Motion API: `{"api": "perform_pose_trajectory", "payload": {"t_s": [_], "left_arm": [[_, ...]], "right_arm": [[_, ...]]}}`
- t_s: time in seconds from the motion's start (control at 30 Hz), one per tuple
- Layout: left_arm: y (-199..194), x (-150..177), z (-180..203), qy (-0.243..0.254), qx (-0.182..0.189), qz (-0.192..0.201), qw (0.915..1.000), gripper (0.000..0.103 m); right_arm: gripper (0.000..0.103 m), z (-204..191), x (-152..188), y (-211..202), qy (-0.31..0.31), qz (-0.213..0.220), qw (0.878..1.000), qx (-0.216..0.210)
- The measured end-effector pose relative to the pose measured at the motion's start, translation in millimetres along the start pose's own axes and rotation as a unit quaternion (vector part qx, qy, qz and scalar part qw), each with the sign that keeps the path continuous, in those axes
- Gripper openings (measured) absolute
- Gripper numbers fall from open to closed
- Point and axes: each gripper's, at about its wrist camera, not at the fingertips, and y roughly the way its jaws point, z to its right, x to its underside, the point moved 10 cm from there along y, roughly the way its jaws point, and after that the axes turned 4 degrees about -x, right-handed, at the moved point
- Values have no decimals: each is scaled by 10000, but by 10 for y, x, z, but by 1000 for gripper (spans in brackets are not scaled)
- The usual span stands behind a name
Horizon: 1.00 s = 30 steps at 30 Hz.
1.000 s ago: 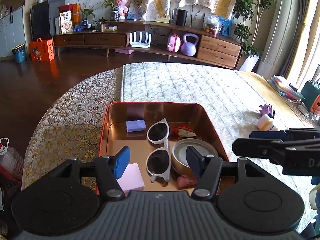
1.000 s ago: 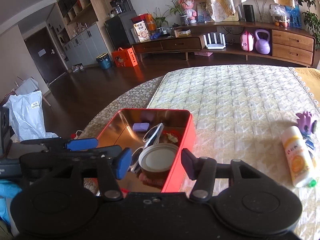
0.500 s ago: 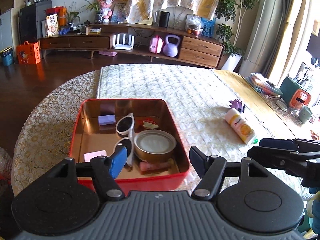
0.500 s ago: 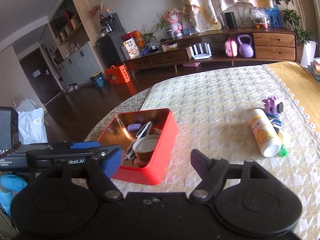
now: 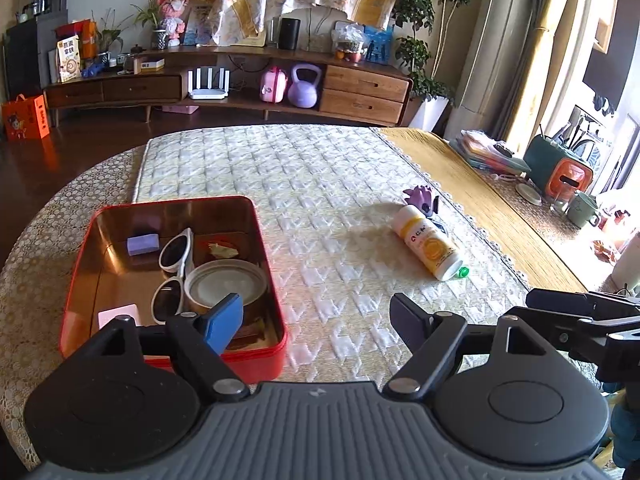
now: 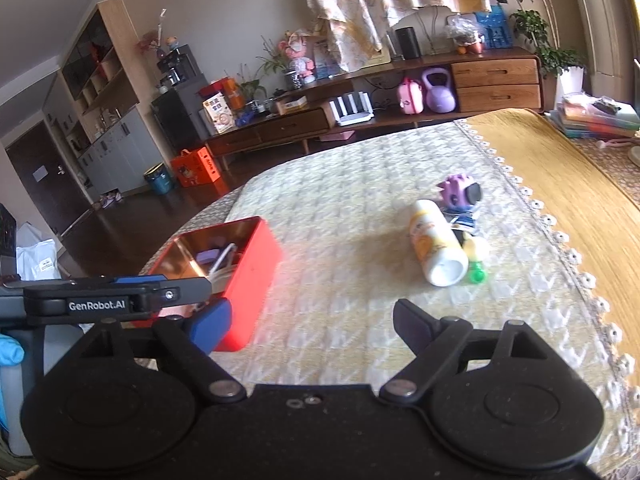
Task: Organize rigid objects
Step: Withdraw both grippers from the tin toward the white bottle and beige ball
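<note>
Both the left gripper (image 5: 316, 316) and right gripper (image 6: 310, 318) are held wide open and empty, probably so the bottle (image 6: 438, 246) lying right of the red tin (image 5: 272, 264) can be grabbed next.

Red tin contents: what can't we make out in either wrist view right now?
- Left wrist: the red tin near end, hidden behind the left claw; the pink item is partly covered.
- Right wrist: most of the tin's inside, blocked by its own wall and the left claw's arm.
- Bottle label: too blurred to read.
</note>
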Motion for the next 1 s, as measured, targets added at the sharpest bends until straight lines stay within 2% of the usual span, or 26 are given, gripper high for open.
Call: {"api": "perform_pose_trajectory", "payload": {"t_s": [0.1, 0.23, 0.33, 0.5, 0.8, 1.0], "left_arm": [[83, -27, 158, 25, 46, -48, 10000, 84], [203, -91, 380, 39, 121, -94, 9999, 85], [319, -146, 561, 124, 140, -131, 9997, 85], [534, -256, 863, 235, 132, -228, 9994, 85], [992, -439, 1310, 486, 99, -414, 9979, 85], [1366, -498, 1441, 314, 38, -727, 9969, 85]], "right_arm": [[89, 165, 6, -31, -37, 28, 9998, 172], [98, 386, 21, -56, -121, 26, 9991, 416], [101, 538, 66, -48, -271, -43, 9985, 477], [102, 796, 52, 3, -500, -88, 9963, 700], [102, 1194, -6, 83, -596, -90, 9953, 759], [101, 1290, -15, 147, -738, -116, 9945, 729]]}}
